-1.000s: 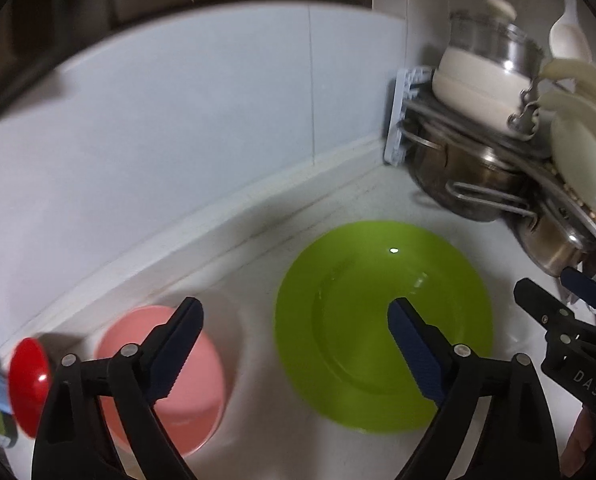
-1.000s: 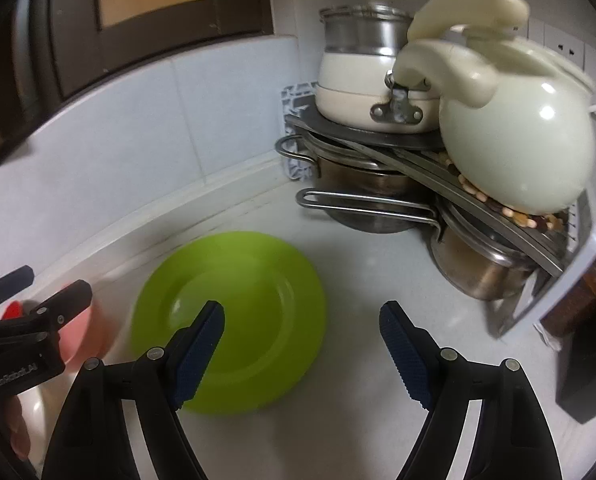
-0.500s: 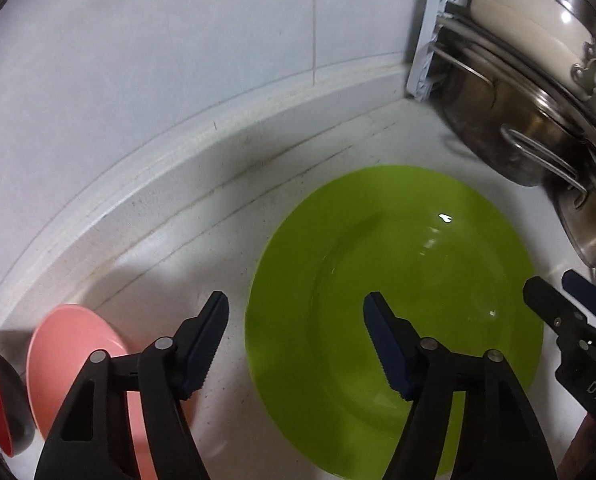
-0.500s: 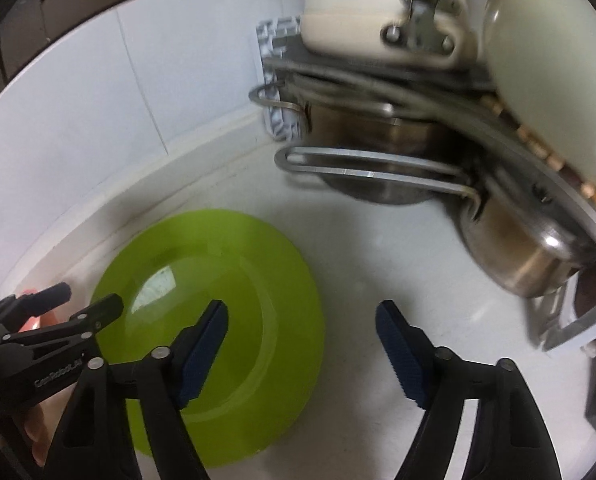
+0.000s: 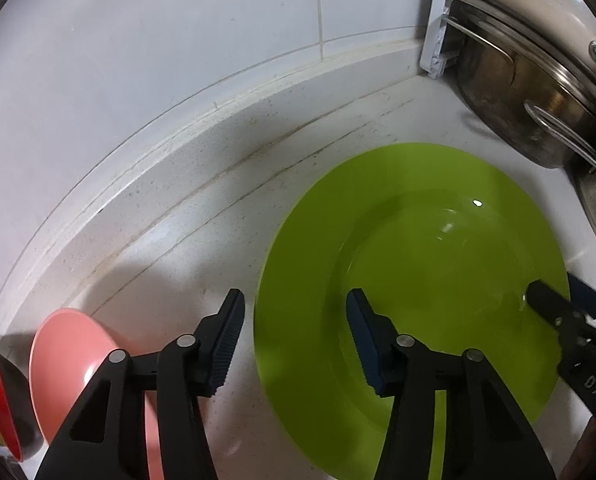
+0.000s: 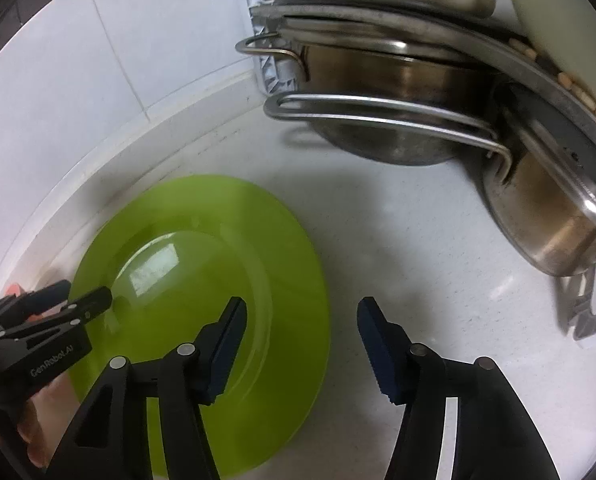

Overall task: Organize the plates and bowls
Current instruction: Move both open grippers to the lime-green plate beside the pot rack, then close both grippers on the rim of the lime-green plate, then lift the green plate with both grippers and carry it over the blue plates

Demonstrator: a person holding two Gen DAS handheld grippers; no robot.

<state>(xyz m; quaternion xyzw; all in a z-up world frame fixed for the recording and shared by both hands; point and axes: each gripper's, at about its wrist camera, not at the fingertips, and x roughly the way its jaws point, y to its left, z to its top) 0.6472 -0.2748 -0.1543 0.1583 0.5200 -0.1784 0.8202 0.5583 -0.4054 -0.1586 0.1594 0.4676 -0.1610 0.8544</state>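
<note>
White speckled countertop (image 5: pixel 202 216), kitchen corner, tiled wall (image 5: pixel 178 40) behind with a raised backsplash ledge. Item one: green plate (image 5: pixel 438 248), large, glossy, lying flat on the counter near the corner; the principal task item at this moment. Item two: pink bowl (image 5: pixel 70 344), left of the plate and apart from it, near the ledge, part hidden by the left tool's arm. Item three: red-rimmed dark bowl (image 5: pixel 2 400), at the far left edge beside the pink one, only partly in view. Item four: left gripper (image 5: pixel 294 340), jaws spread, straddling the plate's left rim with one finger outside and one over the plate; touching cannot be confirmed. Item five: right gripper (image 6: pixel 302 340), jaws likewise spread, bracketing the plate's right rim in the same fashion. Both tools are empty. Placement reads as a two-sided approach, probably because a flat wide plate offers only its rim to pinch. Item six: corner rack (image 6: pixel 418 20) with steel pots (image 6: pixel 398 92) and cream cookware, just right of the plate; its projecting handles would likely crowd any lift on that side.
</note>
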